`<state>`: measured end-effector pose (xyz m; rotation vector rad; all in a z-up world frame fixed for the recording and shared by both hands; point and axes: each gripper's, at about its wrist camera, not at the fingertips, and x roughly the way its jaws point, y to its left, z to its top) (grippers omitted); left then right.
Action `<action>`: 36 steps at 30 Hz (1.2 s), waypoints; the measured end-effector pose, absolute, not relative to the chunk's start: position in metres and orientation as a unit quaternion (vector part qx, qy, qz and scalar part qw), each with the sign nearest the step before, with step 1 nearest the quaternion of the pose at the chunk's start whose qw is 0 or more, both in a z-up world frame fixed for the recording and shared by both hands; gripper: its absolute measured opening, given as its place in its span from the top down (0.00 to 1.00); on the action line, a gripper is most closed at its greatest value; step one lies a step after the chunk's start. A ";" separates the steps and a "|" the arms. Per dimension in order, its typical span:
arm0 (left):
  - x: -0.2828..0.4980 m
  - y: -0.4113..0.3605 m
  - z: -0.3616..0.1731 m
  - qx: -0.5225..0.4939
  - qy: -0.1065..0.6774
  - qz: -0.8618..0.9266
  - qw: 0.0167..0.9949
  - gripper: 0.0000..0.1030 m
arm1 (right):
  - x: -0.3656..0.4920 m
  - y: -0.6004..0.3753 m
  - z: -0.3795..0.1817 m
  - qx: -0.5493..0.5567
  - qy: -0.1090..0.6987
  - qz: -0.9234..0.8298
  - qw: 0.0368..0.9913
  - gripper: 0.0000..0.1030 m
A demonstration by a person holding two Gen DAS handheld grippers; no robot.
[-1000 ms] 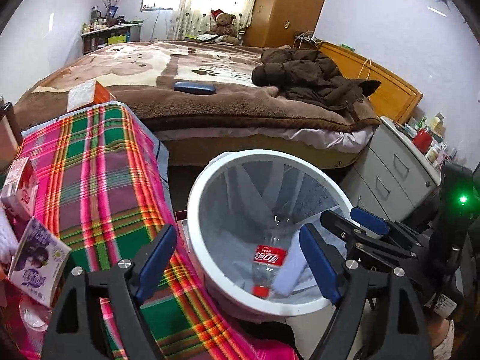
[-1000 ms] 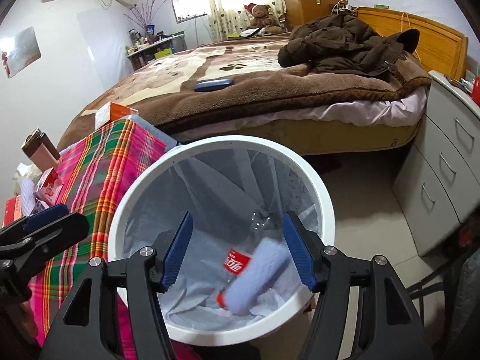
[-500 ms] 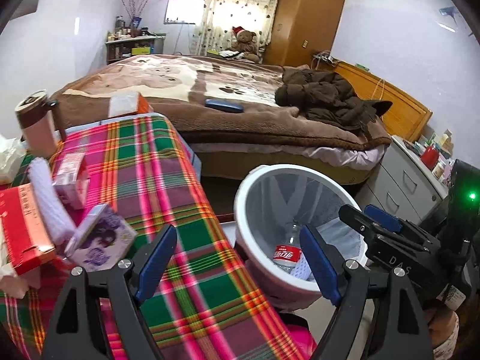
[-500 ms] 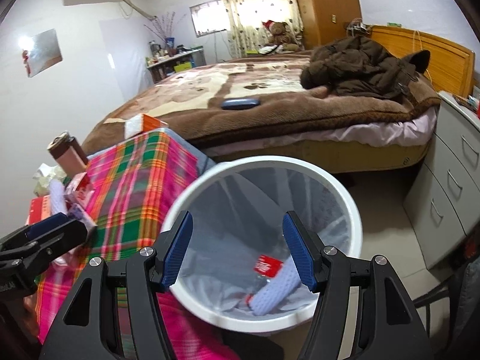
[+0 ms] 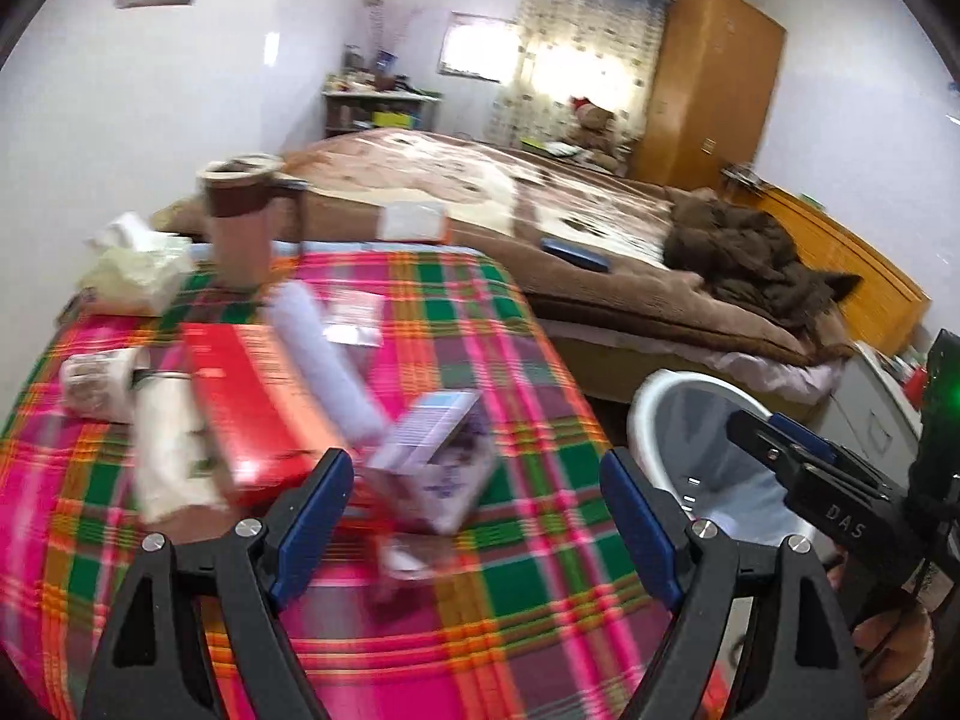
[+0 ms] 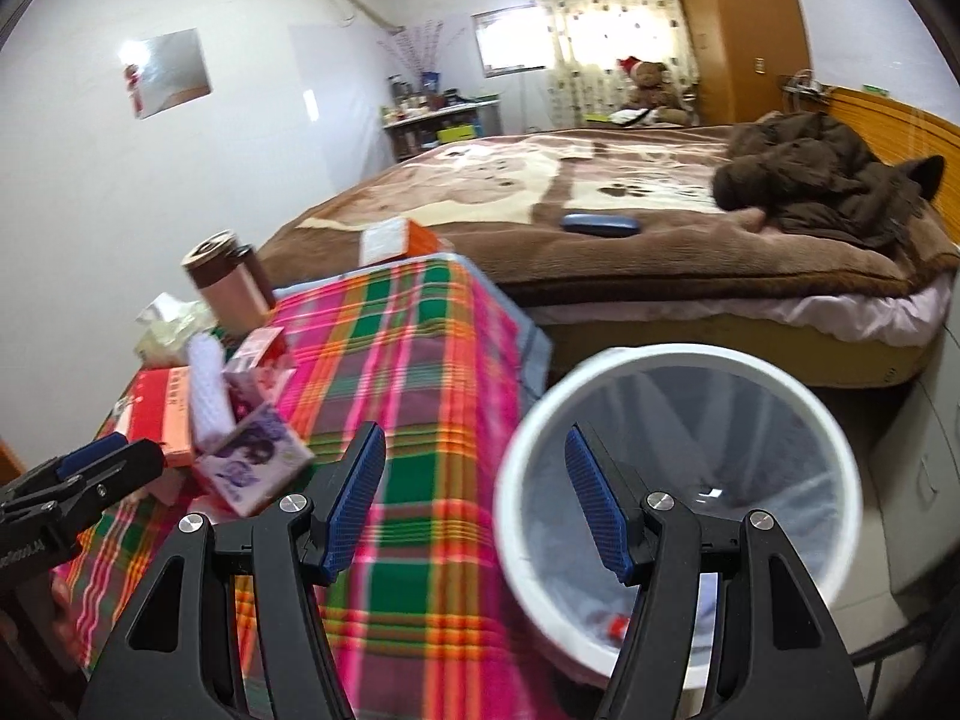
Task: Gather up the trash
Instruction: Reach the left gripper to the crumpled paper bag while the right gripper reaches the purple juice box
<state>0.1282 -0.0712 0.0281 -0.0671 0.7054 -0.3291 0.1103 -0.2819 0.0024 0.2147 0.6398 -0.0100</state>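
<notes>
We face the bench [image 5: 492, 540] between drops: red box [image 5: 252, 396], pale roll [image 5: 330, 360] and purple carton [image 5: 432, 462] wait on the plaid, our left tool [image 5: 474, 516] and right tool [image 6: 474, 504] gape empty; next, we judge, grab one for the bin [image 6: 678, 360] rightward

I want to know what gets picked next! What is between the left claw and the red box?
Only a purple-printed box, tipped on the plaid cloth, sits ahead of the open left claw, beside the red box. The left wrist view shows it.
</notes>
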 end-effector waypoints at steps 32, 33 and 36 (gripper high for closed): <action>0.170 0.056 -0.023 -0.107 0.417 -0.036 0.902 0.16 | 0.186 -0.182 -0.037 0.186 0.423 0.106 0.881 0.29; 0.171 0.056 -0.025 -0.109 0.421 -0.038 0.899 0.16 | 0.187 -0.179 -0.038 0.182 0.426 0.106 0.880 0.29; 0.171 0.059 -0.028 -0.106 0.424 -0.030 0.899 0.16 | 0.189 -0.173 -0.040 0.171 0.429 0.108 0.880 0.29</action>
